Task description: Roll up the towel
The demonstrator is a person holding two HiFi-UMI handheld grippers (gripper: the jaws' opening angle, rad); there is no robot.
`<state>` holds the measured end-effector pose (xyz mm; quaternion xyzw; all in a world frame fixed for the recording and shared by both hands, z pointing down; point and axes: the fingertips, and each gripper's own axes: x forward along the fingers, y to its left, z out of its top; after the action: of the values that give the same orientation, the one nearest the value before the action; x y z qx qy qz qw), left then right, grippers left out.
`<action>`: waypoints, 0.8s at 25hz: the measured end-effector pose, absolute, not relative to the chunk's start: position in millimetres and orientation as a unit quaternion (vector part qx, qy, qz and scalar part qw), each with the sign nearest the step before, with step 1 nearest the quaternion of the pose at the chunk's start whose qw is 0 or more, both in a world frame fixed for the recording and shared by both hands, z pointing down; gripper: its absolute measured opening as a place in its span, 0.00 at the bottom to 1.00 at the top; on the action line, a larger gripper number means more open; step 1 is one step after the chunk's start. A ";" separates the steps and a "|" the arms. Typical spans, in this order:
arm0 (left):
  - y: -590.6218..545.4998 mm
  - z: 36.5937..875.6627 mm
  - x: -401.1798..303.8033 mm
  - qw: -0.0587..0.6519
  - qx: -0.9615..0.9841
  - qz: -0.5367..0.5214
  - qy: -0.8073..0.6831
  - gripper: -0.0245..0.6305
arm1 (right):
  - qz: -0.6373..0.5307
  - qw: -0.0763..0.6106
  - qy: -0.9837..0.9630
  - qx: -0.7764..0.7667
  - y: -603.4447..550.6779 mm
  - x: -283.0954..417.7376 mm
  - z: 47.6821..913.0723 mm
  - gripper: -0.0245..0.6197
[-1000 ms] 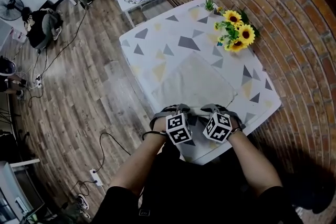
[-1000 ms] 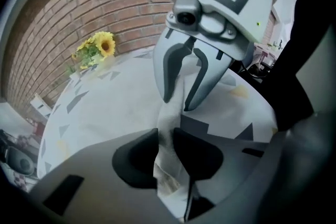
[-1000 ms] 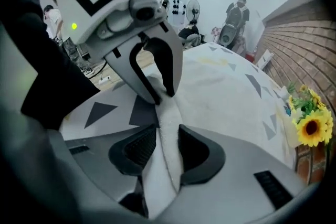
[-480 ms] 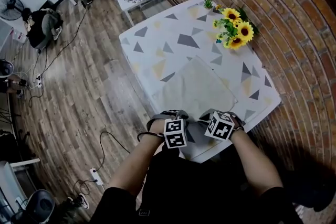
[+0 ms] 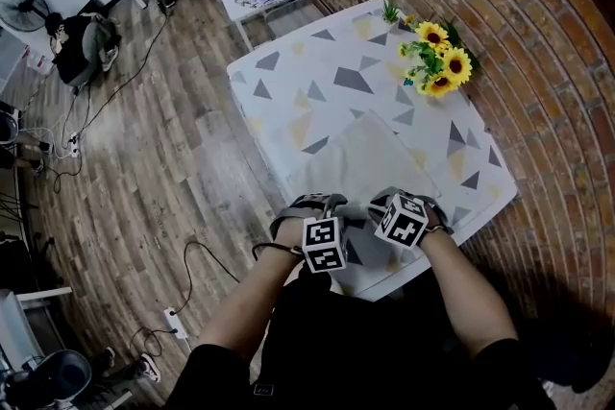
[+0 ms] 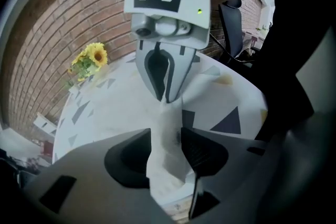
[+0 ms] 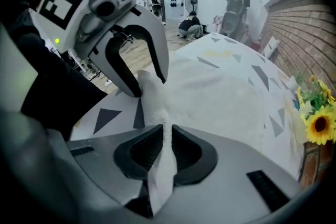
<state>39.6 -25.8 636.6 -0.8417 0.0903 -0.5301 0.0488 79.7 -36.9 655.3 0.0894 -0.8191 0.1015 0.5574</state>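
Since a second ago, on the bench (image 5: 317, 72) the towel (image 5: 370, 158) is staying spread, with only its near edge bunching up. We are re-gripping: left hand-held gripper (image 6: 163, 140) opening, edge loose between its jaws; right hand-held gripper (image 7: 167, 147) easing open but pinching the edge.

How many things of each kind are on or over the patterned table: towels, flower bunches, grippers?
towel: 1
sunflower bunch: 1
grippers: 2, the left gripper and the right gripper, both with jaws opening and the towel between them
Total: 4
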 end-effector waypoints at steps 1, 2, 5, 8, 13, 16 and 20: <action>-24.8 635.2 42.5 0.060 -0.842 -0.529 0.086 0.33 | 0.101 0.559 -0.817 0.096 -41.3 80.5 656.6 0.15; -22.6 635.2 45.6 0.070 -0.842 -0.530 0.079 0.33 | 0.101 0.561 -0.815 0.103 -45.5 81.3 657.9 0.15; -17.4 641.8 52.2 0.085 -0.838 -0.536 0.064 0.33 | 0.100 0.562 -0.811 0.126 -55.3 82.9 659.5 0.16; -24.4 650.3 50.3 0.077 -0.834 -0.541 0.076 0.29 | 0.085 0.549 -0.818 0.149 -60.3 82.1 650.0 0.17; -43.6 652.2 45.3 0.023 -0.842 -0.530 0.094 0.24 | 0.062 0.517 -0.843 0.133 -45.3 75.3 631.8 0.18; -56.8 650.6 40.9 -0.007 -0.845 -0.522 0.116 0.24 | 0.048 0.536 -0.834 0.123 -37.9 78.6 644.2 0.24; -71.3 639.9 34.1 0.018 -0.839 -0.522 0.154 0.27 | 0.049 0.551 -0.821 0.142 -47.9 87.7 659.4 0.27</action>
<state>34.1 -71.3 639.9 -0.8390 0.1536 -0.5217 0.0184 87.7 -47.9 659.4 0.1423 -0.8208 0.0492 0.5511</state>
